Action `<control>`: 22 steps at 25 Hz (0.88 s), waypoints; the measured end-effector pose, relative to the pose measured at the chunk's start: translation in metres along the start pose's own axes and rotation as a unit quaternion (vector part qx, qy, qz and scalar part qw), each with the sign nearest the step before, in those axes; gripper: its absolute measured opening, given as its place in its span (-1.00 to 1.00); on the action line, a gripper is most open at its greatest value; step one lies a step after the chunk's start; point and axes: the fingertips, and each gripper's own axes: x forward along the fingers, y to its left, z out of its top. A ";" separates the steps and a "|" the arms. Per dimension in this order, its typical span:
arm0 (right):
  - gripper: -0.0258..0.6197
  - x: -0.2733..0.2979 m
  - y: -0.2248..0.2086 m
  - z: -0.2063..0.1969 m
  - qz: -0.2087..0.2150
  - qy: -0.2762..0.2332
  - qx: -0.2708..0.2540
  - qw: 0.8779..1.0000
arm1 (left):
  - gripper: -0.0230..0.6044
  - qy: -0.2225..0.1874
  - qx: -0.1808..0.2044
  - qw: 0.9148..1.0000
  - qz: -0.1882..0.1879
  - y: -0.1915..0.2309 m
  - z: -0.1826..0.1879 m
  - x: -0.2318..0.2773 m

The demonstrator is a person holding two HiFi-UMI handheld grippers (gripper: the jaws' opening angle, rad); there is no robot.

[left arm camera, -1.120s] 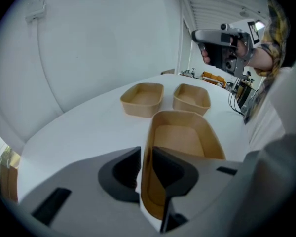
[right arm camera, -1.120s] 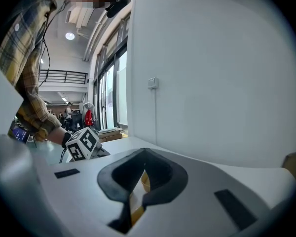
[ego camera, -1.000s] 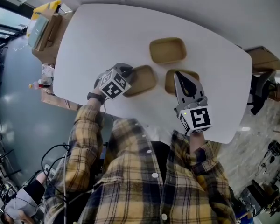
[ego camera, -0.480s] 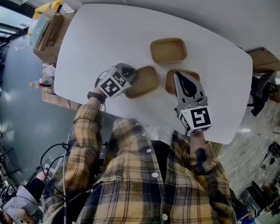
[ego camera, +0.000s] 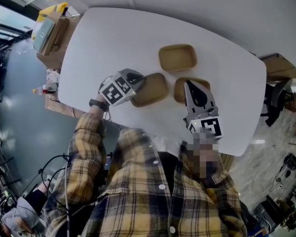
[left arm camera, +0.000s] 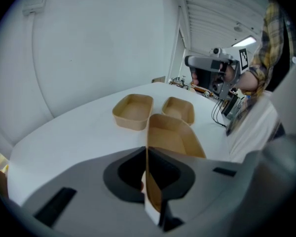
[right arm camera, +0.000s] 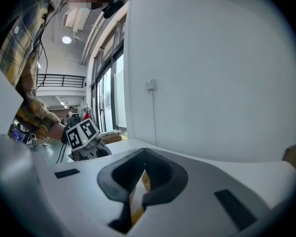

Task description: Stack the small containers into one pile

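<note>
Head view: three containers sit apart on the table, none stacked. Far container at 12 o'clock of the group, left container at 8, right container at 4.
Left gripper view: left gripper pinches the left container's wall.
Right gripper view: right gripper pinches the right container's wall. All stacking is left to do.

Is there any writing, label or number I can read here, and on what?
None can be read.
The left hand-held gripper and right hand-held gripper bear black-and-white square patterns, not letters.
Every brown container is plain.
Any print on the cardboard box is too small.
</note>
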 end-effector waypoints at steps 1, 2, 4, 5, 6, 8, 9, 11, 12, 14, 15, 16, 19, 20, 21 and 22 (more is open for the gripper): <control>-0.87 0.000 0.000 -0.001 -0.001 0.000 0.002 1.000 | -0.85 -0.004 -0.003 1.000 0.000 0.002 0.003 -0.003; -0.87 0.001 0.000 -0.003 -0.001 0.000 0.004 1.000 | -0.85 -0.010 -0.007 1.000 0.001 0.005 0.006 -0.006; -0.87 0.000 0.000 -0.006 -0.002 0.001 0.008 1.000 | -0.85 -0.024 -0.013 1.000 0.000 0.009 0.018 -0.013; -0.87 -0.001 0.000 -0.007 -0.003 0.002 0.010 1.000 | -0.85 -0.030 -0.011 1.000 -0.002 0.010 0.024 -0.017; -0.87 -0.001 0.000 -0.008 -0.005 0.003 0.011 1.000 | -0.85 -0.033 -0.006 0.999 -0.005 0.011 0.031 -0.020; -0.87 -0.001 0.000 -0.009 -0.008 0.003 0.014 1.000 | -0.85 -0.037 0.007 0.999 -0.009 0.014 0.043 -0.023; -0.87 0.000 -0.001 -0.010 -0.010 0.004 0.015 1.000 | -0.85 -0.040 0.012 0.999 -0.011 0.015 0.049 -0.024; -0.87 -0.002 -0.003 -0.012 -0.015 0.004 0.019 1.000 | -0.85 -0.048 0.020 0.999 -0.015 0.019 0.062 -0.024; -0.87 -0.002 -0.004 -0.013 -0.017 0.004 0.021 1.000 | -0.85 -0.052 0.022 0.998 -0.016 0.020 0.069 -0.023; -0.87 -0.004 -0.010 -0.015 -0.022 0.006 0.026 0.999 | -0.85 -0.058 0.025 0.998 -0.017 0.025 0.085 -0.019; -0.87 -0.006 -0.013 -0.016 -0.025 0.007 0.029 0.999 | -0.85 -0.060 0.027 0.998 -0.019 0.027 0.093 -0.015; -0.87 -0.007 -0.017 -0.017 -0.028 0.009 0.031 0.999 | -0.85 -0.061 0.031 0.997 -0.020 0.030 0.101 -0.011; -0.87 -0.010 -0.027 -0.020 -0.039 0.009 0.037 0.999 | -0.85 -0.061 0.043 0.997 -0.025 0.041 0.122 0.004; -0.87 -0.011 -0.031 -0.021 -0.042 0.010 0.040 0.998 | -0.85 -0.061 0.046 0.997 -0.027 0.044 0.127 0.009; -0.87 -0.012 -0.034 -0.022 -0.045 0.011 0.043 0.998 | -0.85 -0.060 0.047 0.997 -0.030 0.047 0.132 0.014; -0.87 -0.013 -0.038 -0.024 -0.048 0.012 0.047 0.998 | -0.85 -0.060 0.048 0.997 -0.033 0.050 0.137 0.019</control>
